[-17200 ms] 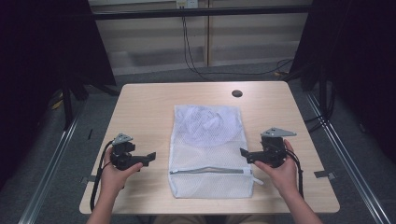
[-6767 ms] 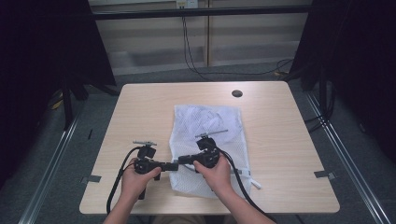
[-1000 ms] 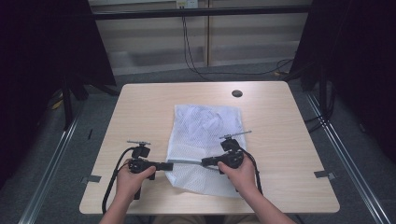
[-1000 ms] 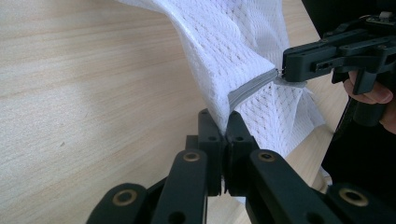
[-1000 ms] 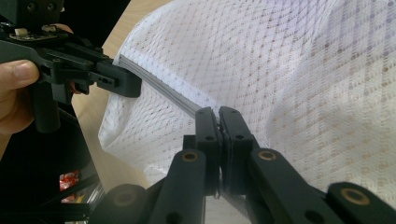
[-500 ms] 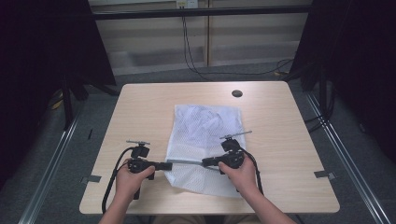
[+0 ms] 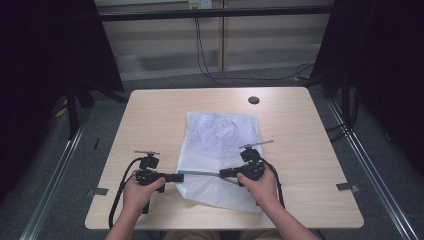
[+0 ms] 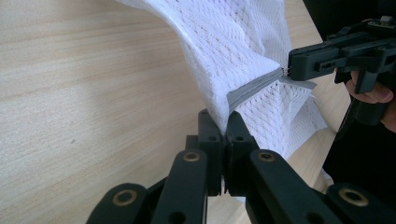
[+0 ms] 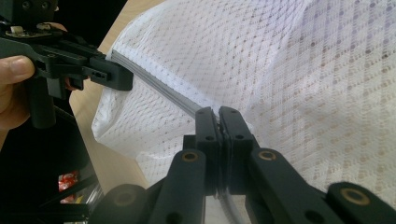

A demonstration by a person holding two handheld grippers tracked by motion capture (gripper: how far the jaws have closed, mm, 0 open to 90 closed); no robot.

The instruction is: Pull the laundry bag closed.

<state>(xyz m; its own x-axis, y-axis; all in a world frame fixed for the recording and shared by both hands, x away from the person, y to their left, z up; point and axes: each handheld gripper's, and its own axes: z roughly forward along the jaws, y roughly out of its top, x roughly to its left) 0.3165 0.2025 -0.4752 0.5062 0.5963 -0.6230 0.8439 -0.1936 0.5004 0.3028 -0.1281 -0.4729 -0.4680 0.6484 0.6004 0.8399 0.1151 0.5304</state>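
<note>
At lower centre of the high view, the white mesh bag (image 7: 220, 150) lies on the table (image 7: 310, 165). Left gripper (image 8: 223, 135) and right gripper (image 9: 218, 116) each clamp its grey zipper band (image 8: 254, 87), seemingly a zip. Keep it taut, level, and pull evenly.

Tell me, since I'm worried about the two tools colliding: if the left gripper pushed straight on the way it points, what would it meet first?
The left gripper points at the right gripper, along the grey zip strip of the white mesh laundry bag. It would probably bunch up that strip and mesh first, then strike the right gripper; depth is unclear.
</note>
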